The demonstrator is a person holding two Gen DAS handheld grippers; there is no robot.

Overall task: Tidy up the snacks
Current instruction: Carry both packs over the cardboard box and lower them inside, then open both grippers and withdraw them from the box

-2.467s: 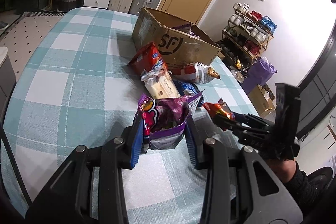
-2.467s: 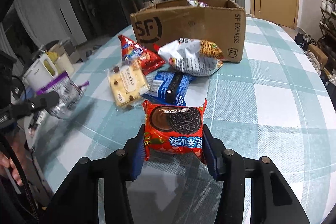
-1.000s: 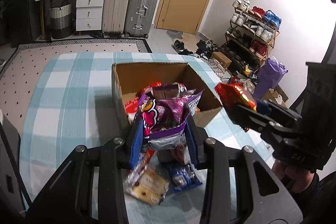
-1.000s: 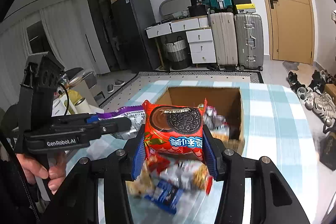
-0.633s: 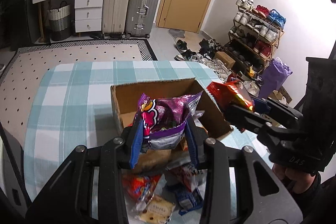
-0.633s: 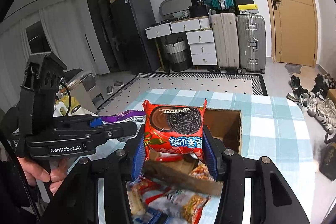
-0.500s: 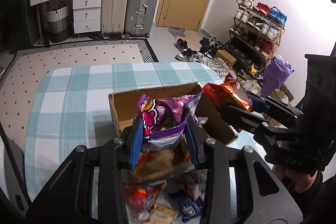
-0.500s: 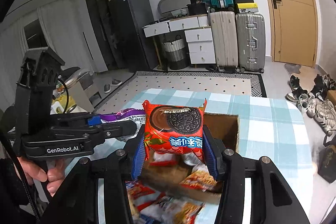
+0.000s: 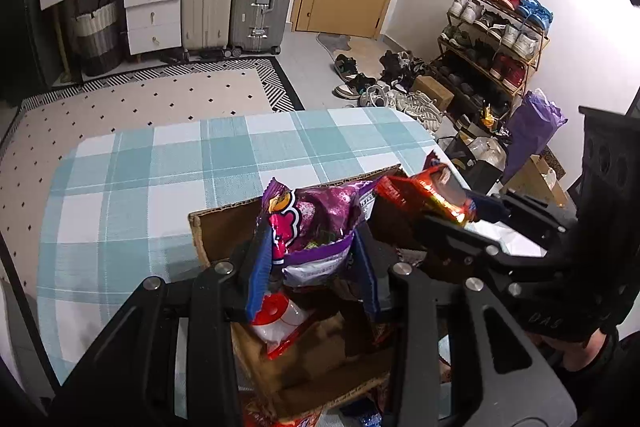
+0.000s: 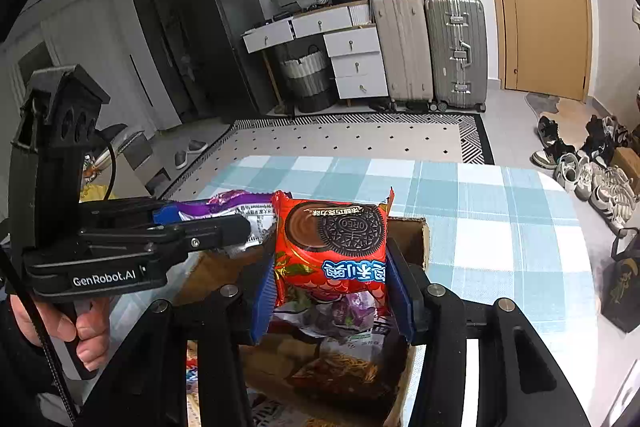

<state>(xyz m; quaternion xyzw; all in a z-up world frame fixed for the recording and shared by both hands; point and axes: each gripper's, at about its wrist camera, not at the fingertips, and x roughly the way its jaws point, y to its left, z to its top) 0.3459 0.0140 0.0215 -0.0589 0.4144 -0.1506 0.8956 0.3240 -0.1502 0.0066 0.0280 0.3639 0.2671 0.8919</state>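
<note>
My left gripper (image 9: 312, 263) is shut on a purple snack bag (image 9: 316, 227), held over the open cardboard box (image 9: 216, 227). My right gripper (image 10: 330, 279) is shut on a red Oreo pack (image 10: 332, 247), also above the cardboard box (image 10: 416, 239). Each view shows the other hand's load beside it: the red Oreo pack (image 9: 424, 193) at the right in the left wrist view, the purple snack bag (image 10: 232, 211) at the left in the right wrist view. Inside the box lie several snack packs (image 10: 340, 367).
The box stands on a table with a teal checked cloth (image 9: 140, 187). More snack packs (image 9: 280, 417) lie on the cloth in front of the box. A hand (image 10: 84, 327) grips the left tool's handle. Suitcases, drawers and a shoe rack stand beyond the table.
Both grippers moved forward with their packs and now hang over the box opening. The box and loose snacks slid lower in both views. Both grips are unchanged.
</note>
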